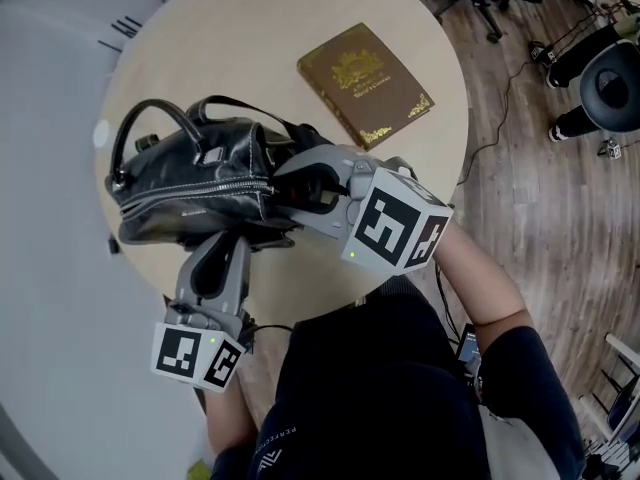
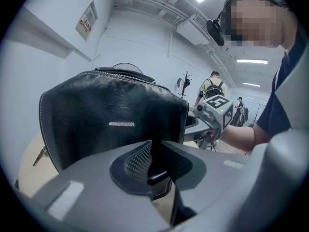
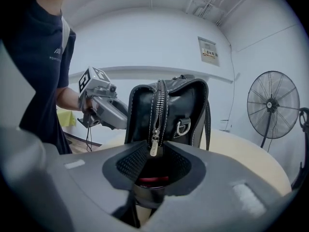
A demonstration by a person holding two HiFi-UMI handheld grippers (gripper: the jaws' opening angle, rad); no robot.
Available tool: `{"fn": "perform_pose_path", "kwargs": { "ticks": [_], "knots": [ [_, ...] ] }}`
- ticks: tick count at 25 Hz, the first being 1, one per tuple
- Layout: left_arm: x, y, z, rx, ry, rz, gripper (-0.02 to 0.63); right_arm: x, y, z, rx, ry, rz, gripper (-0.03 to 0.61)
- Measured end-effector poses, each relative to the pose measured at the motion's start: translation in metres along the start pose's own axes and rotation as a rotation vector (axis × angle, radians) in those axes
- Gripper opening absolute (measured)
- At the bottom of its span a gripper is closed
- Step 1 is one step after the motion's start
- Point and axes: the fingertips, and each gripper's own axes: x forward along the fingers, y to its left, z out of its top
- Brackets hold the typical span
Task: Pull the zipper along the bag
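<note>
A black leather handbag (image 1: 200,183) lies on the round wooden table (image 1: 250,28), handles toward the left. Its silver zipper (image 3: 159,105) runs up the end that faces my right gripper (image 3: 155,151). The metal zipper pull (image 3: 154,148) dangles between that gripper's fingertips, which stand slightly apart and do not press on it. In the head view the right gripper (image 1: 290,183) is at the bag's right end. My left gripper (image 1: 225,240) comes in from the near side and is shut on the bag's lower edge (image 2: 111,124), with black leather in the narrow gap between its pads.
A brown book (image 1: 365,83) with gold print lies on the far right of the table. The table's near edge runs just under the bag. A standing fan (image 3: 273,105) is beyond the table. Chairs (image 1: 600,78) stand on the wood floor at right.
</note>
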Motion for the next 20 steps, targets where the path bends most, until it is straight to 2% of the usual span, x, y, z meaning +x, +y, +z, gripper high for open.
{"fn": "perform_pose_path", "kwargs": {
  "ticks": [11, 15, 20],
  "knots": [
    [-0.0029, 0.0050, -0.0003, -0.008, 0.003, 0.066, 0.066, 0.0039, 0.0051, 0.0033, 0.047, -0.066, 0.121, 0.081],
    [-0.0022, 0.0053, -0.0009, -0.009, 0.003, 0.077, 0.063, 0.0033, 0.0055, 0.0029, 0.055, -0.074, 0.091, 0.066],
    [-0.0058, 0.0096, -0.0038, -0.016, -0.005, 0.089, 0.058, 0.0008, 0.0030, -0.0012, 0.056, -0.051, -0.001, 0.044]
  ]
}}
